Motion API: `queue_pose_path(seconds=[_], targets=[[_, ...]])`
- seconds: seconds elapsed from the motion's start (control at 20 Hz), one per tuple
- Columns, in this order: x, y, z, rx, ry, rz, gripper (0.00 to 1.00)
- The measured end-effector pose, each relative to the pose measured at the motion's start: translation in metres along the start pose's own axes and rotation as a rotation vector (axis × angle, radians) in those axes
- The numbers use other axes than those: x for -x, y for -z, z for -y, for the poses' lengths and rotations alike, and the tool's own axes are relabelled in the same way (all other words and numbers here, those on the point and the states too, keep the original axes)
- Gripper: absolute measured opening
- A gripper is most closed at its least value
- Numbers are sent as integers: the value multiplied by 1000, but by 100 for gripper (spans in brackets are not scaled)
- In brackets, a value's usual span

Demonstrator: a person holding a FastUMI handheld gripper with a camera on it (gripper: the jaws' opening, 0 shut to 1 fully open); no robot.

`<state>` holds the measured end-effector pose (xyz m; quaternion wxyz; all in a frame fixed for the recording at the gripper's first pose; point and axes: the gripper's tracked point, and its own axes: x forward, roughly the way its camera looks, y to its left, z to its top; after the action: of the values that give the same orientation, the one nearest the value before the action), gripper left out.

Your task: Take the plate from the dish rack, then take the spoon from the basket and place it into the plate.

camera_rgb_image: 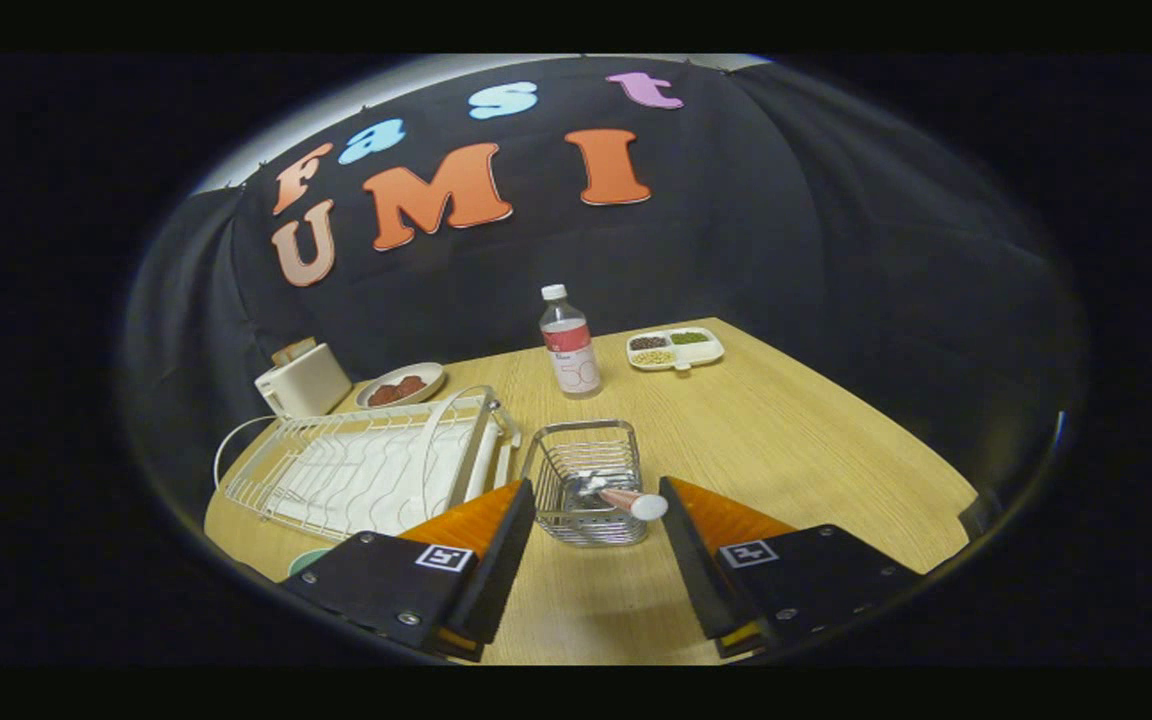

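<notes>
A silver wire basket (588, 480) stands on the wooden table just ahead of my fingers, between their tips. Inside it lies the spoon (626, 497), its pink handle with a white end poking over the near rim toward the right finger. My gripper (596, 500) is open, with nothing between its orange-and-black fingers. The white wire dish rack (366, 465) sits left of the basket, beyond the left finger; no plate stands in it. A pale green rim of the plate (308, 562) peeks out by the left finger's outer side, mostly hidden.
A clear bottle (569, 343) with a red-and-white label stands beyond the basket. A white divided tray (675, 349) of beans lies at the far right, a small dish (401, 385) of red food and a white toaster (302, 382) behind the rack. Table edges run close on the right.
</notes>
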<state>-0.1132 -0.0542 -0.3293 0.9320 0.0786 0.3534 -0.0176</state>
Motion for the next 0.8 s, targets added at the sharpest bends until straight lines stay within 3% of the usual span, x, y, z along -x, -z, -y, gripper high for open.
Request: queue_pose_path(seconds=[0.05, 0.2, 0.25, 0.45, 0.8], targets=[[-2, 2, -3, 16, -10, -2, 71], [-7, 6, -2, 94, 7, 11, 45], [-6, 6, -1, 112, 13, 11, 41], [-4, -1, 2, 105, 19, 3, 16], [15, -35, -13, 135, 6, 26, 12]])
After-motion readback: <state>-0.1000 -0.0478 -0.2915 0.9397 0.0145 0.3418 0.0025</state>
